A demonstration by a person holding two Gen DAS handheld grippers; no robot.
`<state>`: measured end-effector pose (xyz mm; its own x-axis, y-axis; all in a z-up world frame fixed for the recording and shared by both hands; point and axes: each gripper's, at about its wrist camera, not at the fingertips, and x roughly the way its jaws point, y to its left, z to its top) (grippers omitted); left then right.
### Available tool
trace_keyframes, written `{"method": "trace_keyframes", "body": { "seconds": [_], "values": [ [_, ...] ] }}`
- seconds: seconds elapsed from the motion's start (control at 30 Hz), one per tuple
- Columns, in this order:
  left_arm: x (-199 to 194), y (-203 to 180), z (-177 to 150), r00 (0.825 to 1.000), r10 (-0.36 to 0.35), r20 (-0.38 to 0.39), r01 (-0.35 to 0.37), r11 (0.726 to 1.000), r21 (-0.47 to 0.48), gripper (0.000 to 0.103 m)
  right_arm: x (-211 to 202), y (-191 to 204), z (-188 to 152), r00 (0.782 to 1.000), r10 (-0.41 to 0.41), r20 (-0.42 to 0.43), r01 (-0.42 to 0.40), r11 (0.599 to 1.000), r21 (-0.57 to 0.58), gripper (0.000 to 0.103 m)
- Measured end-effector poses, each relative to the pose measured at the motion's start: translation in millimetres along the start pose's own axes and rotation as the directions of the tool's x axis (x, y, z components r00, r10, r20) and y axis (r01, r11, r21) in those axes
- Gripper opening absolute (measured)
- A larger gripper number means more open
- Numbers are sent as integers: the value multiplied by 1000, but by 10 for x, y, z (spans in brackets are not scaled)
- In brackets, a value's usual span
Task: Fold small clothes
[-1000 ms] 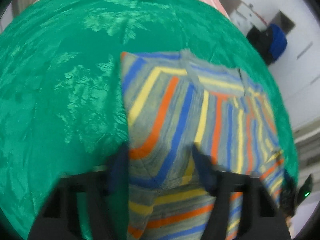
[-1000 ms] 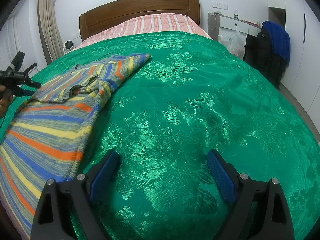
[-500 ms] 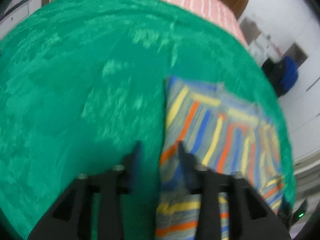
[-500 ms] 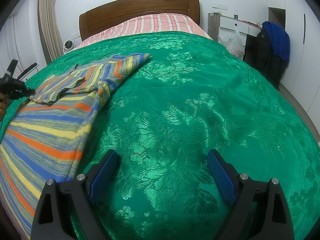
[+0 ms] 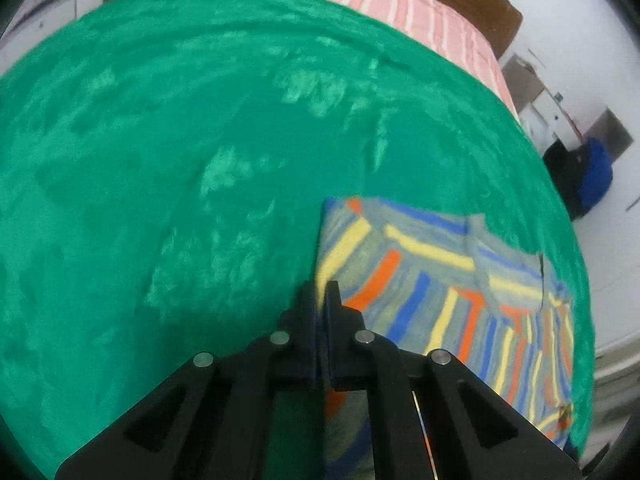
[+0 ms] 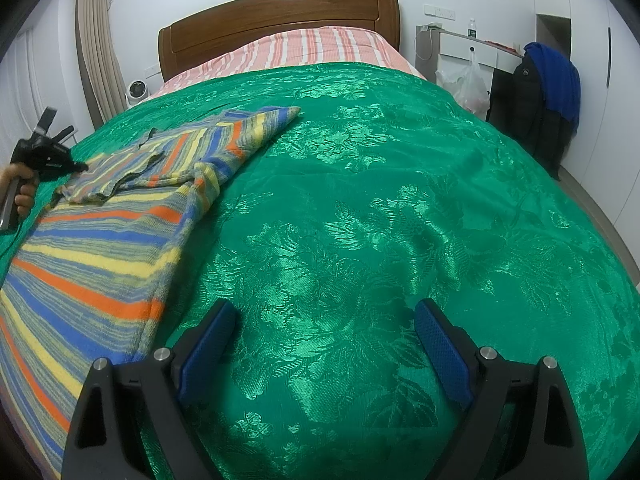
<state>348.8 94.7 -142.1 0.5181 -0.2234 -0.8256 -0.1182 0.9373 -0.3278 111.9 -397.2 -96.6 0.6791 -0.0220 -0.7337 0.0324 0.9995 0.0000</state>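
A striped sweater (image 5: 440, 300) in grey, blue, yellow and orange lies on the green bedspread (image 5: 160, 160), one sleeve folded across its body. My left gripper (image 5: 321, 292) is shut at the sweater's left edge, with a sliver of the cloth pinched between the pads. The right wrist view shows the sweater (image 6: 100, 248) along the bed's left side, and the left gripper (image 6: 82, 167) held by a hand (image 6: 22, 196) at its far edge. My right gripper (image 6: 324, 332) hovers open over bare bedspread (image 6: 400, 200), just right of the sweater's hem, holding nothing.
A wooden headboard (image 6: 280, 20) and a pink striped sheet (image 6: 312, 48) are at the far end. A dark and blue jacket (image 6: 552, 92) and a plastic bag (image 6: 464, 84) stand beside the bed's right side. A small fan (image 6: 137, 91) sits by the curtain.
The left gripper slid left from over the sweater's body to its left edge and rolled. Its jaws, wide before, have closed on that edge. The right gripper has not moved.
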Motion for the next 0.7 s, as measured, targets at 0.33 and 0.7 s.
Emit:
{"method": "trace_keyframes", "body": {
  "seconds": [0.33, 0.7],
  "values": [
    [-286, -26, -200, 998, -21, 56, 18, 998, 61, 56, -358, 281, 721, 990, 137, -39, -137, 991, 0, 82],
    [-138, 54, -406, 995, -10, 102, 0, 995, 99, 35, 1641, 1393, 1719, 786, 491, -376, -380, 863, 333, 40]
  ]
}}
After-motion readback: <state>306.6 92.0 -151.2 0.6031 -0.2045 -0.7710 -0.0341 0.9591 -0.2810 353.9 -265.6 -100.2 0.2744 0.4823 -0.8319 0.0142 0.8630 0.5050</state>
